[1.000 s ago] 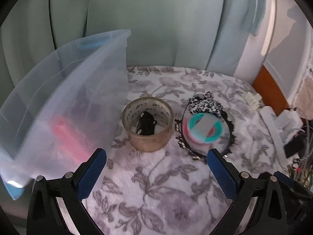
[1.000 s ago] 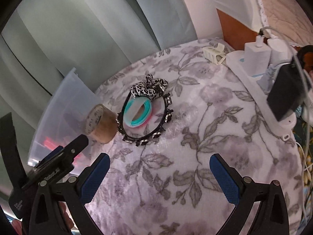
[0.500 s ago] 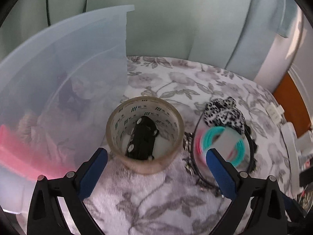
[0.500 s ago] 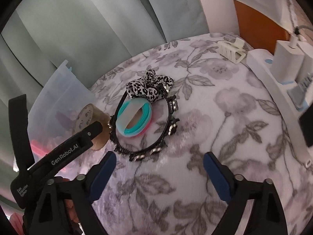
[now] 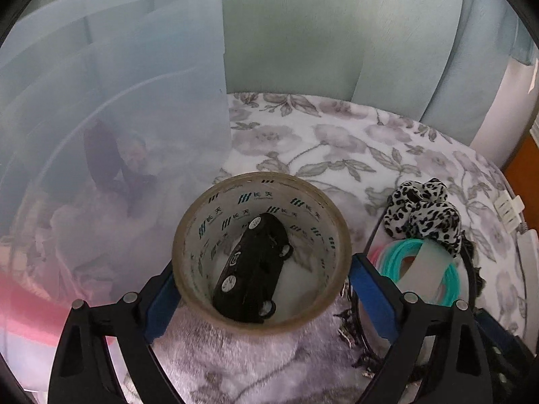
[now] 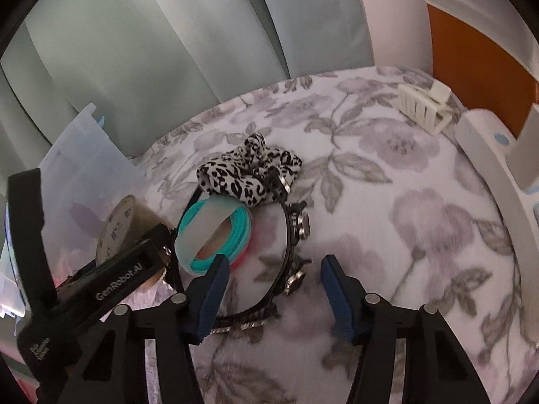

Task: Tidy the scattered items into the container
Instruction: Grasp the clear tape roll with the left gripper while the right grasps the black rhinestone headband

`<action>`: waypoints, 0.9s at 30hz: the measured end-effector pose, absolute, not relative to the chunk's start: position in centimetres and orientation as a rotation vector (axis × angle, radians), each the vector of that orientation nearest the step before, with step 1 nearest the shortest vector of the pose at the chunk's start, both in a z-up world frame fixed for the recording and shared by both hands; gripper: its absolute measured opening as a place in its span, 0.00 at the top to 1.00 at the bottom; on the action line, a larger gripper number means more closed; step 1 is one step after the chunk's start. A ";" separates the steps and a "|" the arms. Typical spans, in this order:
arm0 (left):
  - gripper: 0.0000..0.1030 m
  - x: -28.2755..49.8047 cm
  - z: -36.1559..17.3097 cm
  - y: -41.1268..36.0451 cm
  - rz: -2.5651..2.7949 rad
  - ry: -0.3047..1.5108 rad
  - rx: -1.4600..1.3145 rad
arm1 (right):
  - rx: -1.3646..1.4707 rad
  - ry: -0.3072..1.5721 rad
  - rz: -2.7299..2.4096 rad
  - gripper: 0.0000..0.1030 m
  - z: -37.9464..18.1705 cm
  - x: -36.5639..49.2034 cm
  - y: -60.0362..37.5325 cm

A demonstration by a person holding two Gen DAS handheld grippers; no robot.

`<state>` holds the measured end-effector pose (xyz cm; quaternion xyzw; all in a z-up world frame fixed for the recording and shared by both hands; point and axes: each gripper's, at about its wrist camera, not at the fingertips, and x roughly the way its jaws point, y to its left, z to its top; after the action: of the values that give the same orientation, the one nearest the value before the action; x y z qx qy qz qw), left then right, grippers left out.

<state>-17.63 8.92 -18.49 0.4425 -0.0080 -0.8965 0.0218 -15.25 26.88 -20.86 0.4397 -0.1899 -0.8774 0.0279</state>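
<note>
Right now both grippers are coming in on the floral blanket, which may lie over a bed, though I cannot tell. The left gripper (image 5: pixel 261 289) stands spread wide either side of the tape roll (image 5: pixel 261 252), jaws narrowing slightly, and I cannot tell whether its pads touch the roll yet. A black toy car (image 5: pixel 251 269) lies loose inside the roll; lift the roll alone and the car would likely stay behind or tumble out. The clear container (image 5: pixel 111 134) stands just beside the roll on its left, so a careless swing could knock its wall. The right gripper (image 6: pixel 274 289) is half spread and closing, with the near rim of the black jewelled headband (image 6: pixel 293 252) between its jaws, nothing pinched yet. That thin hoop looks springy and could twist or flick free under a squeeze. The teal bands (image 6: pixel 215 235) lie inside the hoop and the leopard scrunchie (image 6: pixel 247 175) rests on its far end, so raising the headband may drag them along. The two grippers sit very near each other and could collide.
</note>
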 end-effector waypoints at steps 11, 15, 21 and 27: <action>0.16 -18.4 -18.8 8.6 -2.785 0.013 1.331 | 1.393 -0.520 -2.742 0.56 -21.2 -16.2 27.0; 0.16 -18.6 -18.9 8.4 -2.792 0.008 1.325 | 1.382 -0.470 -2.770 0.63 -21.2 -16.9 26.6; 0.16 -18.7 -18.6 8.1 -2.806 0.006 1.341 | 1.397 -0.448 -2.810 0.84 -21.4 -17.1 26.8; 0.16 -16.9 -18.1 8.2 -2.825 0.006 1.366 | 1.361 -0.507 -2.846 0.84 -20.2 -15.5 27.5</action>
<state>-16.90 8.25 -18.13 0.4352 0.0019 -0.9003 0.0018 -15.50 27.48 -20.23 0.4258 -0.1587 -0.8904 -0.0265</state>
